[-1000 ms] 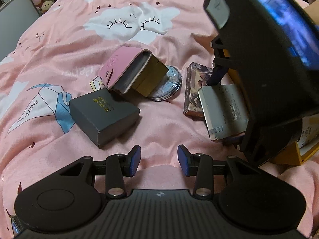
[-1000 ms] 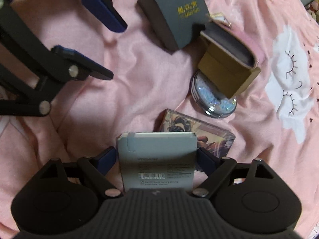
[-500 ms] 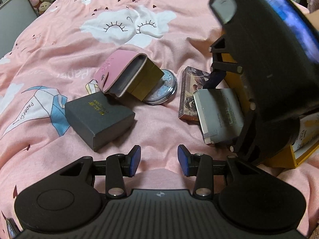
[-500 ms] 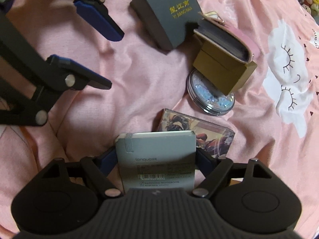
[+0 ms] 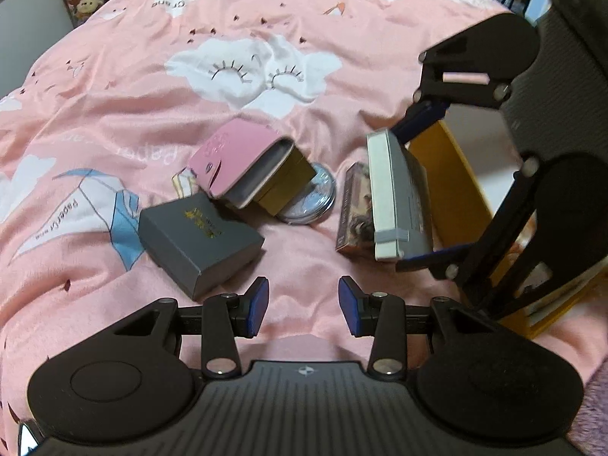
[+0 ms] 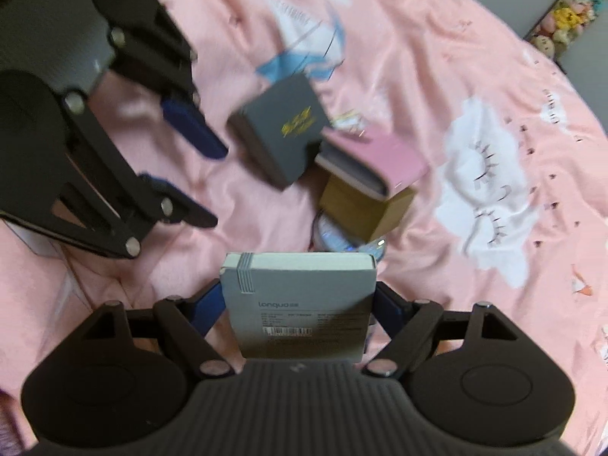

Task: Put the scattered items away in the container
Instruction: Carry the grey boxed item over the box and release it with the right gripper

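Grey banded notebook [image 6: 300, 300], barcode label

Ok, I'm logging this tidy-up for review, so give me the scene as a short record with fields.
surface: pink bedspread
right gripper: fingers closed on grey notebook, lifted off the bed
left gripper: open, empty
container: yellow box behind the notebook
still scattered: dark grey box, pink card holder, round tin, picture box
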The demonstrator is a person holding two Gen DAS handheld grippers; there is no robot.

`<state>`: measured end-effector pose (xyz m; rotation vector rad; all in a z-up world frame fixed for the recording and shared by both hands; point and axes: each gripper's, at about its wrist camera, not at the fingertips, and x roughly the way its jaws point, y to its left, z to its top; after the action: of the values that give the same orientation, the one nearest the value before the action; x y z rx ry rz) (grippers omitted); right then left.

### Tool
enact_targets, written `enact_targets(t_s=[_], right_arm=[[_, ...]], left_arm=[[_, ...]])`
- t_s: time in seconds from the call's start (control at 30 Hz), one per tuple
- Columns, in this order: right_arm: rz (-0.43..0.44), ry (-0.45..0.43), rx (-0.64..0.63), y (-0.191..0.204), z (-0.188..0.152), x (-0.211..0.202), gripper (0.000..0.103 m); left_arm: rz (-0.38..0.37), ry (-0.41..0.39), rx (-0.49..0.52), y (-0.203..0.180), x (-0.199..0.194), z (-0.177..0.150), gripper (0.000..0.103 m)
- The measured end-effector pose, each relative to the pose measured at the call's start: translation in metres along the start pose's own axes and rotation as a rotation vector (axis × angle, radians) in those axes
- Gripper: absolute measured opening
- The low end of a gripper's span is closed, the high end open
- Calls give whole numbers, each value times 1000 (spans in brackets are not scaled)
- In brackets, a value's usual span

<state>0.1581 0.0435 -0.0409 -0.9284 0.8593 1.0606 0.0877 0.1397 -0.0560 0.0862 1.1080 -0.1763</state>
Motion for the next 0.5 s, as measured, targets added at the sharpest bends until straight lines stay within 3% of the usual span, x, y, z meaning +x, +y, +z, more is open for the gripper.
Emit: enact_targets(t_s=[0.27,0.5], right_arm=[[-51,-76,58,-17,-7,-74,83],[-144,32,66,-26,-47,-83,83]], left_arm=[[-14,-25,70,-9,-8,11,47],[-110,-10,99,-23,5,25,48]])
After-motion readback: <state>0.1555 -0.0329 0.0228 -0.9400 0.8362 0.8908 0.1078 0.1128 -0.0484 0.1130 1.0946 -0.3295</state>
